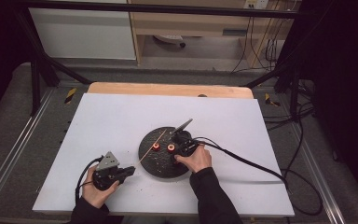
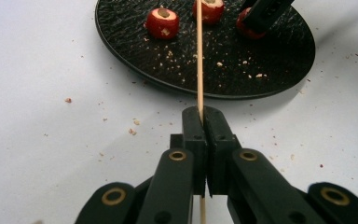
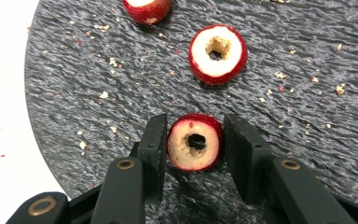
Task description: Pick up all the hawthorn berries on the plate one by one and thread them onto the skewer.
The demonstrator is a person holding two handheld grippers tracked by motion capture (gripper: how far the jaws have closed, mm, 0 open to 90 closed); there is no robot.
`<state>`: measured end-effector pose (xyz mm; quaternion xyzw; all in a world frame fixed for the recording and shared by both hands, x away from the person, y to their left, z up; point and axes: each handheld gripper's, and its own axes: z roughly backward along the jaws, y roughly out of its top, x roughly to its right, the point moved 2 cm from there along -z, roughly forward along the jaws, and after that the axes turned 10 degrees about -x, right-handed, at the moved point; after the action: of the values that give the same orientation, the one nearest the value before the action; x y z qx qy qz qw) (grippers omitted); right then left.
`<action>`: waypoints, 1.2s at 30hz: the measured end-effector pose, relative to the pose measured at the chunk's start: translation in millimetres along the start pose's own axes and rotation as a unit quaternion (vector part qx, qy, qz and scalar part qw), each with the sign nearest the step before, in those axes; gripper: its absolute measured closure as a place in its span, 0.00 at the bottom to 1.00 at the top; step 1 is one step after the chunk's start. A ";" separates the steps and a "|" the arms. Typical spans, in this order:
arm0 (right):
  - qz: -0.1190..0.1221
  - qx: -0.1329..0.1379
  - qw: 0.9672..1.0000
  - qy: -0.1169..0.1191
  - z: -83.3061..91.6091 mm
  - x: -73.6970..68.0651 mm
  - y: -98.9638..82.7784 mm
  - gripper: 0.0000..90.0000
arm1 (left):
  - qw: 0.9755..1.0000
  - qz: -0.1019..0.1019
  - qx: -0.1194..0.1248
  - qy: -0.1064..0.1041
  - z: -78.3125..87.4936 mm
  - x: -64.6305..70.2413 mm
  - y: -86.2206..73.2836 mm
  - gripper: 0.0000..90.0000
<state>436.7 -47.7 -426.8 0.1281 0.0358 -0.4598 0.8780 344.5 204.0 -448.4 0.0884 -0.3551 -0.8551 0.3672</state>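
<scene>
A round black slate plate (image 1: 161, 163) carries three red cored fruit pieces. My right gripper (image 3: 193, 140) is shut on the nearest fruit piece (image 3: 182, 151), with a pad against each side and the cored hole facing up. Beyond it lie a second piece (image 3: 218, 53) and a third (image 3: 147, 9). My left gripper (image 2: 203, 122) is shut on a thin wooden skewer (image 2: 199, 60), which points out over the plate (image 2: 261, 65). In the high view the left gripper (image 1: 129, 171) rests left of the plate and the right gripper (image 1: 179, 156) is over its right half.
The plate sits on a white sheet (image 1: 112, 121) that covers a wooden table. Crumbs are scattered on the plate and on the sheet (image 2: 133, 130) near it. A black cable (image 1: 242, 161) trails from the right gripper across the sheet to the right edge.
</scene>
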 end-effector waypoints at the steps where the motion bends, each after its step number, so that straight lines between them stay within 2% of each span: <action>1: -0.002 0.001 1.000 0.003 1.3 -0.5 -0.1 0.69 | 1.000 0.000 0.000 0.000 0.1 0.1 0.0 0.98; 14: 0.001 0.058 0.998 0.016 24.5 1.5 -5.9 0.69 | 1.000 -0.002 0.004 0.001 0.5 2.3 0.7 0.98; 17: -0.004 0.069 0.997 0.027 29.0 1.8 -9.6 0.70 | 1.000 -0.004 0.003 0.001 0.0 3.4 0.9 0.98; 21: -0.007 0.097 0.994 0.047 34.5 5.3 -16.7 0.70 | 1.000 -0.004 0.005 0.001 0.0 4.6 1.5 0.98; 24: -0.011 0.122 0.991 0.058 37.2 9.1 -22.4 0.70 | 1.000 -0.004 0.006 0.001 0.1 5.2 1.9 0.98; 31: -0.032 0.182 0.980 0.080 39.4 16.2 -35.9 0.70 | 1.000 -0.006 0.008 0.002 -0.1 6.9 2.5 0.98; 36: -0.047 0.231 0.967 0.097 38.6 20.5 -45.9 0.70 | 1.000 -0.007 0.008 0.003 -1.0 9.2 3.0 0.98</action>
<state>408.8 -99.0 -402.0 0.3700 0.0194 -0.4819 0.7941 340.0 195.7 -446.1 0.0964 -0.3607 -0.8544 0.3614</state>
